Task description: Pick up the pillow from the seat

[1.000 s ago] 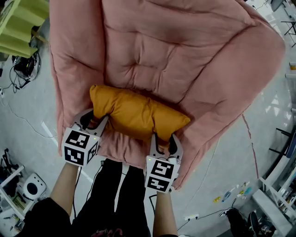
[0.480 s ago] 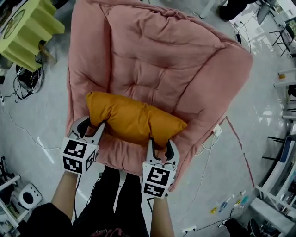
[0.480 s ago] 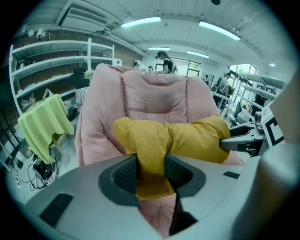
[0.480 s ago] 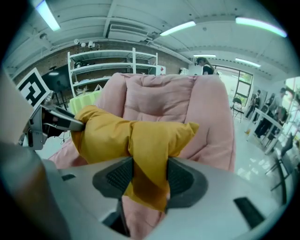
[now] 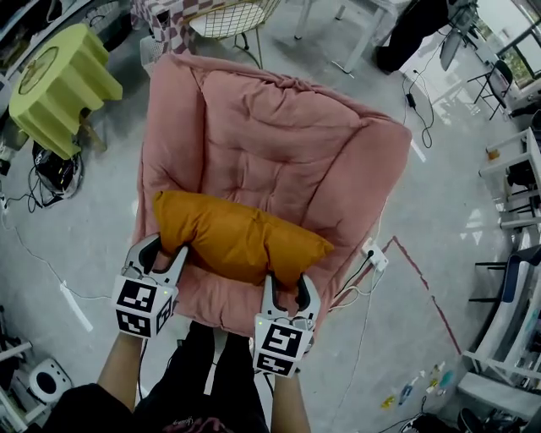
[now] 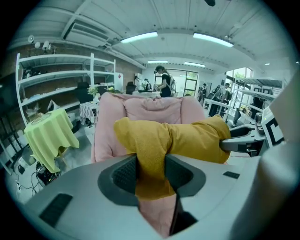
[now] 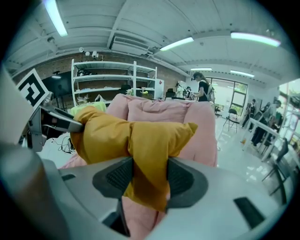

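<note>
An orange pillow hangs lifted above the front of a pink padded seat. My left gripper is shut on the pillow's left end, and my right gripper is shut on its right end. In the left gripper view the pillow is bunched between the dark pads, with the other gripper at its far end. In the right gripper view a fold of the pillow is pinched between the pads in the same way. The seat stands behind the pillow.
A yellow-green covered table stands left of the seat. A wire chair is behind it. Cables and a power strip lie on the grey floor to the right. Shelving lines the far wall and people stand in the distance.
Both grippers have risen with the pillow held between them. The seat now looks smaller and farther below, and more of the floor around it shows.
</note>
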Tool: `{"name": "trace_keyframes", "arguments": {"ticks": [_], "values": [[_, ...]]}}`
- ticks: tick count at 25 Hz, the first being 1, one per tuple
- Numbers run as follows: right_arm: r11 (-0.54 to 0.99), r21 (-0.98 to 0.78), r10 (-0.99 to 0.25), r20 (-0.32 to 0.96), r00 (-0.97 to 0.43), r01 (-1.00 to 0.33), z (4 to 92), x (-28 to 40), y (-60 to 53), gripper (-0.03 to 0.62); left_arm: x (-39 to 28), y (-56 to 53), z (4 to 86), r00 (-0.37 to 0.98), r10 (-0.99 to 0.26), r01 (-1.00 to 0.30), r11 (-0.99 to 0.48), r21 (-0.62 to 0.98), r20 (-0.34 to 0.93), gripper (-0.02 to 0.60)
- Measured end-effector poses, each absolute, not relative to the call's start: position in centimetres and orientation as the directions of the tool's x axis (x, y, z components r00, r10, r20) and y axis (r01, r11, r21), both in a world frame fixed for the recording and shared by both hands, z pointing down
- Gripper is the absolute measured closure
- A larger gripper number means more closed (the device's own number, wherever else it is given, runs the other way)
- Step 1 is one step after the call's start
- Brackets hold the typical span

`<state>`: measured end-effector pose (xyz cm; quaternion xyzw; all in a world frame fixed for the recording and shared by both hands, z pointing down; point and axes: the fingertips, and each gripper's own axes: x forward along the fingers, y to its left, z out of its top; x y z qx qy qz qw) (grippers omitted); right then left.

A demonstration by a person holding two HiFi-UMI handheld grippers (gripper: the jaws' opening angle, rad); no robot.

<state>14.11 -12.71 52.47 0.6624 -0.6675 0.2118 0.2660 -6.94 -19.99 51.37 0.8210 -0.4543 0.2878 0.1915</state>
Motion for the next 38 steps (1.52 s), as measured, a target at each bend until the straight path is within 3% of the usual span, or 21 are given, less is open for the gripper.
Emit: {"name": "trace_keyframes", "arguments": {"ticks": [38], "values": [[-0.110,0.197,-0.956,0.248,0.158,-0.974,23.2,14.8,-7.0,0.361,-6.0,-15.4,22.2,0.562,-0.793,-0.807,-0.588,-0.055,0.234,0.414]]}}
